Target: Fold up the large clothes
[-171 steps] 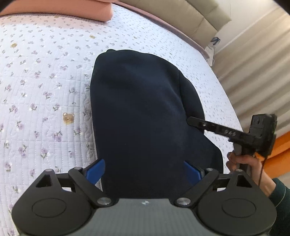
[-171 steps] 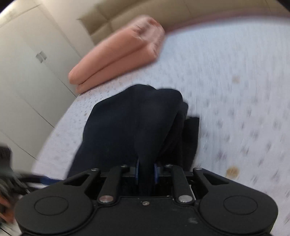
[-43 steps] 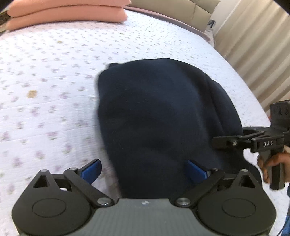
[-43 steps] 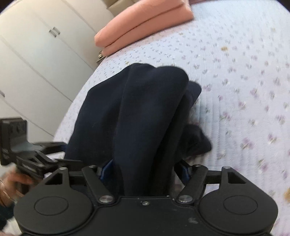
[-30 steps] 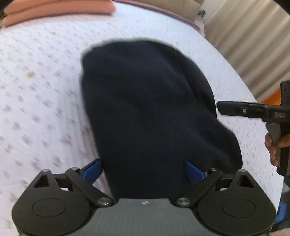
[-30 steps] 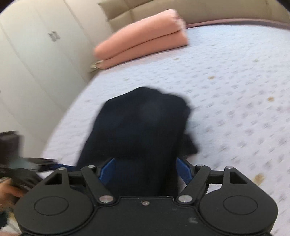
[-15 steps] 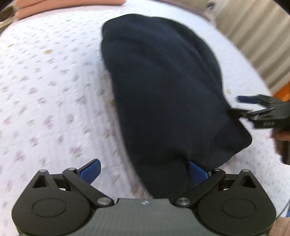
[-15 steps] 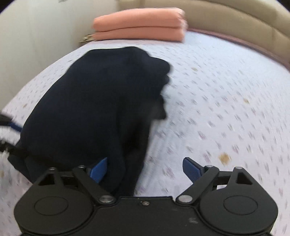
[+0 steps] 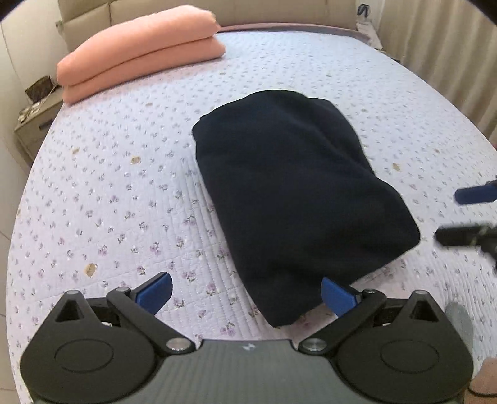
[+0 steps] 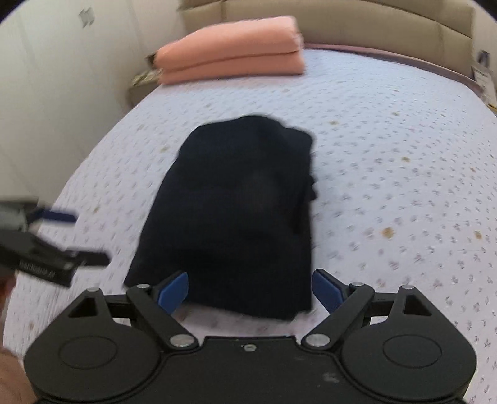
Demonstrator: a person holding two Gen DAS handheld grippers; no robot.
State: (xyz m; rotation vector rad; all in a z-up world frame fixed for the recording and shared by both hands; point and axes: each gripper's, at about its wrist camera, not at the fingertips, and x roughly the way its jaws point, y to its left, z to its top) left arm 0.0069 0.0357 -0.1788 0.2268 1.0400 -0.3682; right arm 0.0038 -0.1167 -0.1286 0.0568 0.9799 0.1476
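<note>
While both grippers gape, the navy garment (image 9: 292, 186) lies folded

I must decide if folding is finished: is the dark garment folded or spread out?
Folded. The dark garment lies as one compact bundle on the bedspread, layered edges showing, no sleeves spread.

Floral-print quilted bedspread (image 9: 124, 186); folded salmon-pink blanket (image 9: 139, 68) at far edge; beige padded headboard (image 10: 357, 25); small bedside cabinet (image 9: 37, 115).
</note>
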